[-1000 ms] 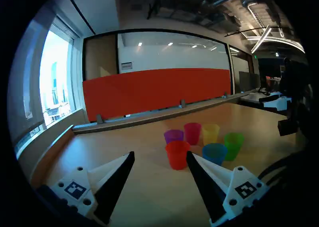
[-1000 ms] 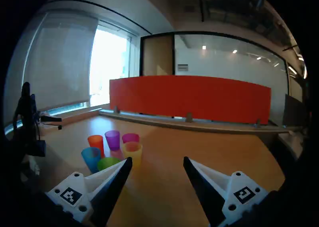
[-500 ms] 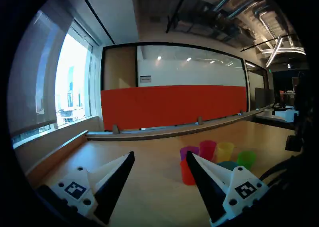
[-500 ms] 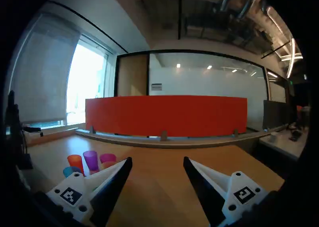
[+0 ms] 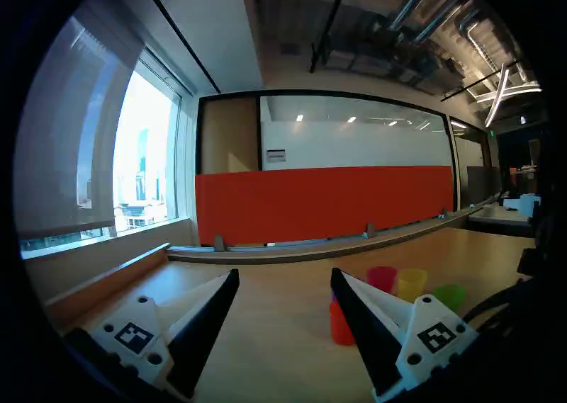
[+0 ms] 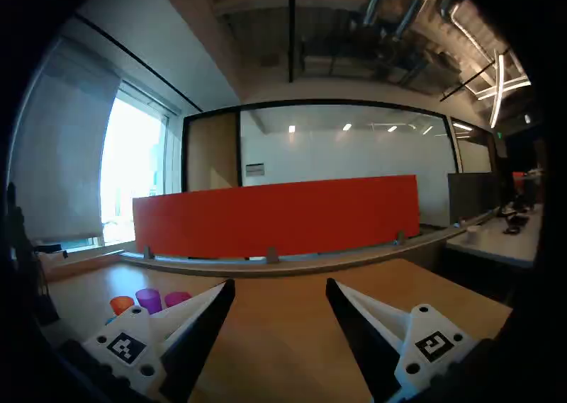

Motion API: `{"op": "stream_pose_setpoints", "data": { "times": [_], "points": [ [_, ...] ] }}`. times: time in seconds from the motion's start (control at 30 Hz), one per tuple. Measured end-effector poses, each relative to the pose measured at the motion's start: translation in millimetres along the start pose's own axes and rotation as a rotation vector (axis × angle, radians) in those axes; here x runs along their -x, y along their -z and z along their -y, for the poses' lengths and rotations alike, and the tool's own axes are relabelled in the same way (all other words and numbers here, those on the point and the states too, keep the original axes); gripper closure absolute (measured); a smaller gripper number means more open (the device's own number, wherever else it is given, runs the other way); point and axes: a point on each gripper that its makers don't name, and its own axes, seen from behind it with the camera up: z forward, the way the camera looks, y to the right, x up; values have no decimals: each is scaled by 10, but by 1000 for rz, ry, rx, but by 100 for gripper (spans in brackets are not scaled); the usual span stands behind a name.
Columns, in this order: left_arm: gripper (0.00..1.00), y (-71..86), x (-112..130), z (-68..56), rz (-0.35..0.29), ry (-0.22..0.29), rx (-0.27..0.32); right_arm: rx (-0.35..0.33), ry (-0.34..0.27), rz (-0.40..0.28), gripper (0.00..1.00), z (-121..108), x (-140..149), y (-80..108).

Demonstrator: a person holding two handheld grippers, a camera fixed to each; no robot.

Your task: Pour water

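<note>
A cluster of coloured plastic cups stands on the wooden table (image 5: 283,332). In the left gripper view an orange cup (image 5: 340,325) sits partly behind my right finger, with a pink cup (image 5: 381,277), a yellow cup (image 5: 412,284) and a green cup (image 5: 449,296) beyond it. My left gripper (image 5: 283,279) is open and holds nothing. In the right gripper view an orange cup (image 6: 121,304), a purple cup (image 6: 149,299) and a pink cup (image 6: 177,298) peek past the left finger. My right gripper (image 6: 280,286) is open and holds nothing.
A red divider panel (image 5: 322,201) runs along the table's far edge, with a glass wall behind it. A bright window (image 5: 142,183) and a sill lie to the left. Another desk (image 6: 496,236) with small items stands at the far right.
Both grippers have tilted upward, so the cups have slid lower in both views and more ceiling shows. Several cups now hide behind the fingers. Both stay open.
</note>
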Motion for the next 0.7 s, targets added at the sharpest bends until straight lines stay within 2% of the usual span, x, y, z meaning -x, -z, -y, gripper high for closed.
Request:
{"op": "stream_pose_setpoints", "data": {
  "times": [0.2,0.4,0.7],
  "points": [
    [4,-10,91,-35,1,-15,-29,-6,-13,17,1,25,18,13],
    [4,-34,176,-21,-6,6,-53,-8,5,29,1,77,21,16],
    [4,-88,304,-12,-8,-10,-74,-5,29,37,1,138,-5,14]
  ]
}}
